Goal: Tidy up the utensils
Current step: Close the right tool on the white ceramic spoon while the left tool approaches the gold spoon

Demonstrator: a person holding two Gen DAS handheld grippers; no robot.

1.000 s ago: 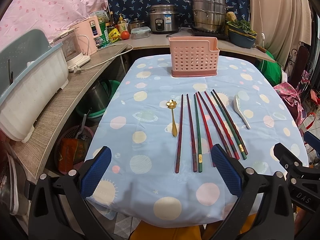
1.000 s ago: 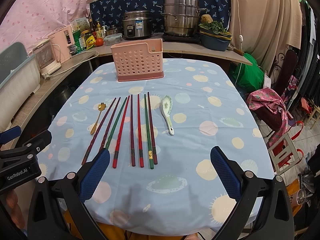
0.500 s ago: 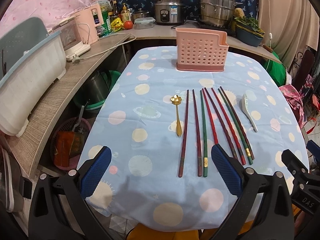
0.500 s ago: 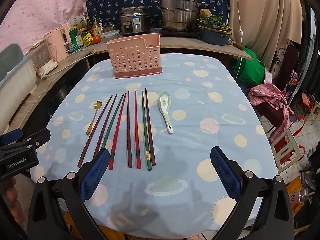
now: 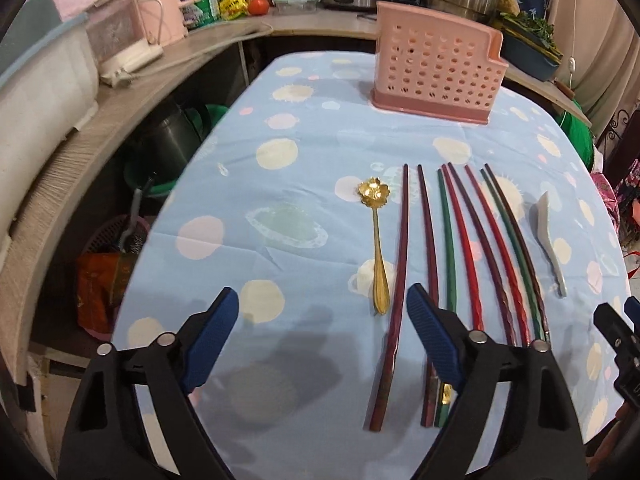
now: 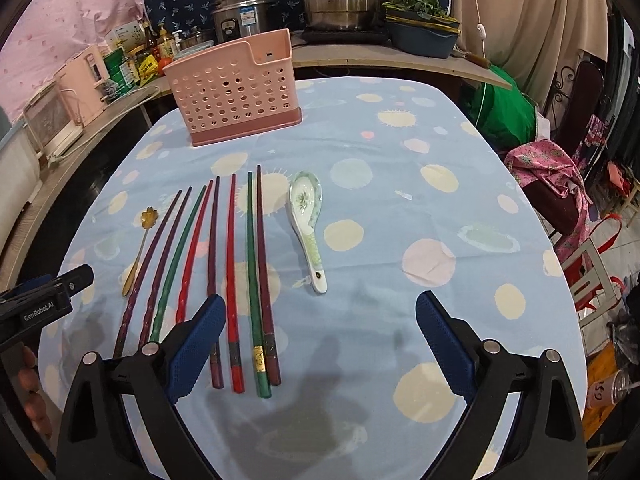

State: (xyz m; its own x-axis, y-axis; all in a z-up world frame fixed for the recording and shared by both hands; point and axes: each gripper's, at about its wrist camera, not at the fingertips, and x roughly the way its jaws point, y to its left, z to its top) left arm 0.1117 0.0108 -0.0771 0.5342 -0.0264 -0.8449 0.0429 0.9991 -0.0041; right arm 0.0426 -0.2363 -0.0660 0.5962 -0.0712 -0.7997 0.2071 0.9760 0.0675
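Pink and perforated, the utensil holder [image 5: 436,68] stood at the far end of the cloth-covered surface [image 5: 280,216]. Near the front, the gold spoon [image 5: 377,236], the chopsticks [image 6: 232,276] and the ceramic spoon [image 6: 308,224] lay side by side. Both the left claw [image 5: 322,332] and the right claw [image 6: 320,340] hovered released, grasping nothing.

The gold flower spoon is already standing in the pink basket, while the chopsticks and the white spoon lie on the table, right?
Not quite. The gold flower spoon lies flat on the tablecloth, left of the chopsticks, as the left wrist view shows. Nothing sticks out of the pink basket. The chopsticks and white spoon do lie on the table.
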